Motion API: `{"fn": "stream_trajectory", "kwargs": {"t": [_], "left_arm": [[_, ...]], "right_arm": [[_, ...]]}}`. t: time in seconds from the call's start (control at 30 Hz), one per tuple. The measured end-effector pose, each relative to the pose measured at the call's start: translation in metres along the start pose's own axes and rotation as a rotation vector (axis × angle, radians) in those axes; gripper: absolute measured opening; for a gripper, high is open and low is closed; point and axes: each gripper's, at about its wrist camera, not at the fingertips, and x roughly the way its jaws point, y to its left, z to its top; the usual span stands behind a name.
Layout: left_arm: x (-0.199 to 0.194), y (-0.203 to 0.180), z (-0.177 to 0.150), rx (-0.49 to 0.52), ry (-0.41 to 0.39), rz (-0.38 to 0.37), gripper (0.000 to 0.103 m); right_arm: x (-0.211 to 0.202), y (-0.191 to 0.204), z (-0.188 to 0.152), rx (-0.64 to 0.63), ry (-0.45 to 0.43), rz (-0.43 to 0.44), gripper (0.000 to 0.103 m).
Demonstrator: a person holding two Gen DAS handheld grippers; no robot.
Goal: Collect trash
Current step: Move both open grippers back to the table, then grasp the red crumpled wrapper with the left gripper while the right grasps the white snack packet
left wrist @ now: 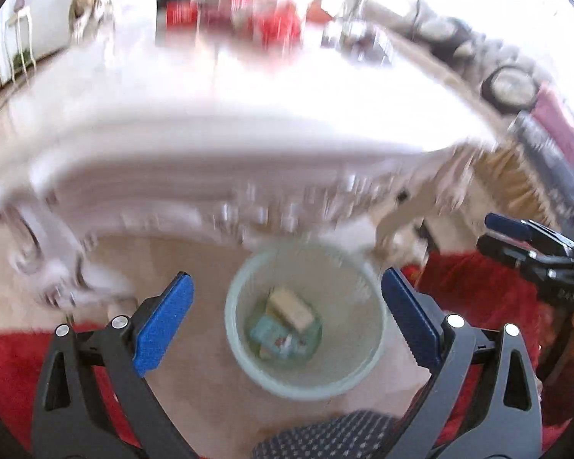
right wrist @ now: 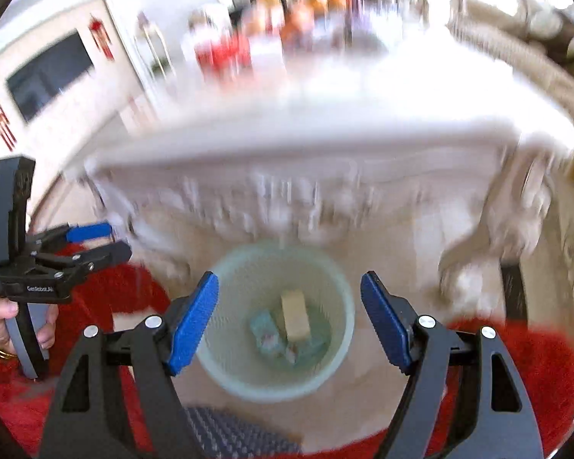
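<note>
Two grippers are held above a pale mesh wastebasket (left wrist: 304,321) that stands on the light floor in front of a white carved table. The left gripper (left wrist: 287,319) is seen with its blue pads spread wide apart, one on each side of the basket's rim in the left wrist view, and nothing is gripped between them. The right gripper (right wrist: 289,321) is likewise held with its pads apart and empty, framing the same wastebasket (right wrist: 275,321) from a slightly different side.

At the bottom of the basket the trash is found: a tan, block-shaped piece (left wrist: 291,308) is lying on top of teal wrappers (left wrist: 266,331), with some small reddish and white scraps beside them. In the right wrist view the tan block (right wrist: 295,315) is seen upright in the middle of the basket floor, and the teal wrappers (right wrist: 264,329) lie to its left, touching it.

The left gripper (right wrist: 95,241) is also caught at the left edge of the right wrist view, its handle held in a hand (right wrist: 4,325) with a red sleeve and a gold ring. The right gripper (left wrist: 516,237) is seen at the right edge of the left wrist view.

The tabletop (left wrist: 248,88) is strongly blurred; red packages (left wrist: 241,15) and other unclear things are set at its far end. A red rug (right wrist: 516,363) is spread on the floor on both sides of the basket.
</note>
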Motion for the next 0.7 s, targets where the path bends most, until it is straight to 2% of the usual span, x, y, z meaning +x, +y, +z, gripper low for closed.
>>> {"fn": "stream_trajectory", "kwargs": {"t": [0.07,0.1,0.27,0.37,0.47,0.63,0.7], "left_arm": [[-0.014,-0.001,0.03,0.017,-0.055,0.004,0.096],[-0.017,-0.002,0.044,0.027,-0.085,0.007,0.096],[-0.006,-0.01,0.128,0.05,-0.193,0.085,0.096],[0.025,-0.014,0.168,0.044,-0.186,0.12,0.096],[0.056,-0.015,0.193,0.037,-0.152,0.14,0.096],[0.095,-0.011,0.212,0.045,-0.083,0.175,0.096],[0.103,-0.012,0.214,0.055,-0.077,0.193,0.096]], "right_arm": [[-0.02,-0.01,0.03,-0.029,-0.107,0.008,0.073],[-0.024,-0.014,0.045,-0.04,-0.139,-0.002,0.077],[-0.013,-0.042,0.135,-0.06,-0.252,-0.086,0.079],[0.017,-0.064,0.184,-0.01,-0.244,-0.119,0.079],[0.054,-0.079,0.22,0.021,-0.195,-0.126,0.079],[0.094,-0.086,0.243,0.008,-0.129,-0.137,0.079],[0.109,-0.09,0.251,0.014,-0.11,-0.137,0.079]]}}
